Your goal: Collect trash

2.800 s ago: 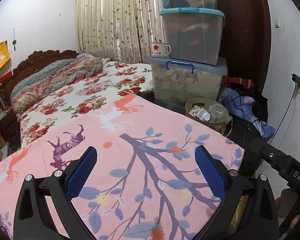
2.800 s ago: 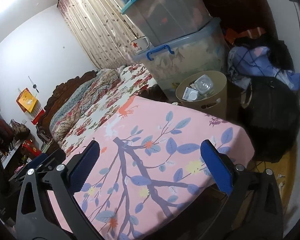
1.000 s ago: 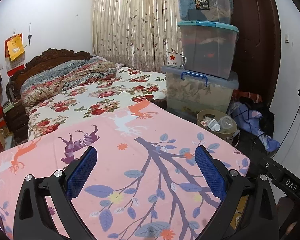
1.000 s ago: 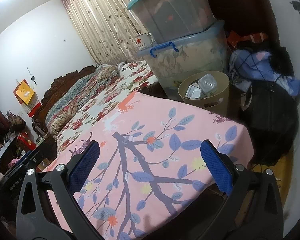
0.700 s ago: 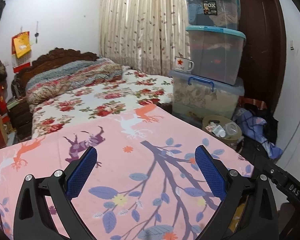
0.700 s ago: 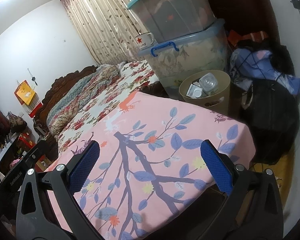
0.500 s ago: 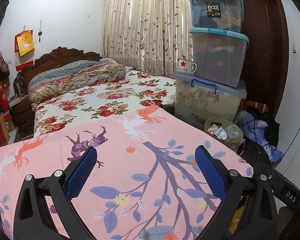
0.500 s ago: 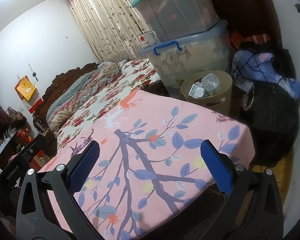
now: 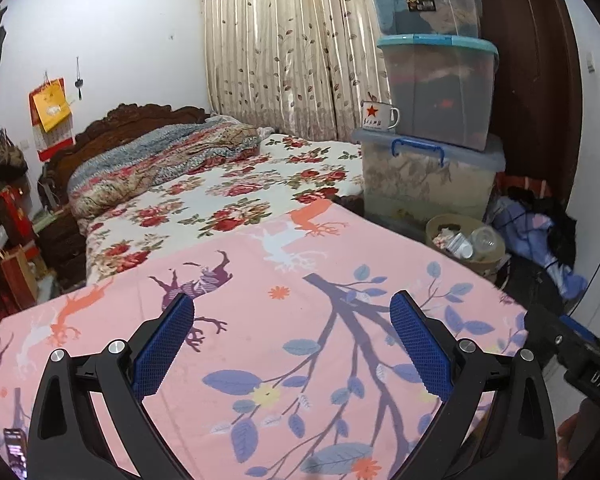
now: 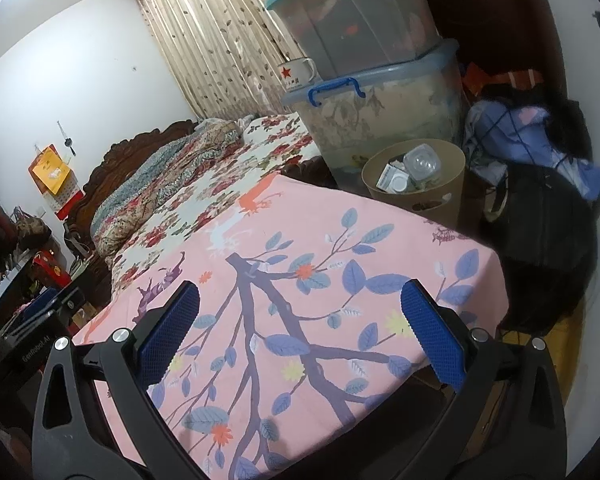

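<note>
A round tan trash bin stands on the floor past the far right corner of the pink table. Inside it lie a clear plastic bottle, small white boxes and other scraps. My left gripper hovers open over the pink tree-print cloth, nothing between its blue pads. My right gripper is also open and empty above the same cloth. The right gripper's black body shows at the left wrist view's right edge. No loose trash shows on the cloth.
Stacked clear storage boxes with a white star mug stand behind the bin. A floral bed lies beyond the table. A black bag and blue clothes sit at the right. A phone lies at the cloth's near left.
Both grippers have drawn back and risen from the bin; the left view now takes in more of the bed and the left side of the room. Both stayed open and empty.
</note>
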The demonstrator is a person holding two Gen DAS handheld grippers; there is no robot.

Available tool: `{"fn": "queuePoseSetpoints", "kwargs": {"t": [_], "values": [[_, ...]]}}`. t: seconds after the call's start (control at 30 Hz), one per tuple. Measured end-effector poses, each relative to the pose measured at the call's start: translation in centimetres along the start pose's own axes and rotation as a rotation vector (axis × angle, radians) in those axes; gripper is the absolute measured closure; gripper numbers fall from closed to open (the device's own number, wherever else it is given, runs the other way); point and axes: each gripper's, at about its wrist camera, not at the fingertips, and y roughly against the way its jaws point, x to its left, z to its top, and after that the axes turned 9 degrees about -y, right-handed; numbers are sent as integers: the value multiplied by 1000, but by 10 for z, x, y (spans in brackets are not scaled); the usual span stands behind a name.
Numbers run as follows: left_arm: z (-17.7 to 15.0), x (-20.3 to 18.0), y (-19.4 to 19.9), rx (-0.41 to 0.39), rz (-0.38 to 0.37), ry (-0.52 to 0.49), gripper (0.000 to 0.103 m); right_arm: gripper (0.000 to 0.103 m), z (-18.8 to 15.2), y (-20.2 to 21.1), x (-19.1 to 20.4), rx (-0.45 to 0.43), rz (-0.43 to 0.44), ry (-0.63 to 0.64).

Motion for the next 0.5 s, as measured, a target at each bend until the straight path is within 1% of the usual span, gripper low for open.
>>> {"fn": "queuePoseSetpoints", "kwargs": {"t": [0.13, 0.3, 0.5], "values": [[-1, -2, -2, 9, 13, -11, 8, 3, -1, -3, -1, 10, -4, -4], [-1, 2, -4, 18, -26, 7, 8, 3, -1, -3, 0, 11, -5, -1], [-2, -1, -10, 38, -32, -3, 8, 3, -3, 3, 4, 5, 2, 13]]}}
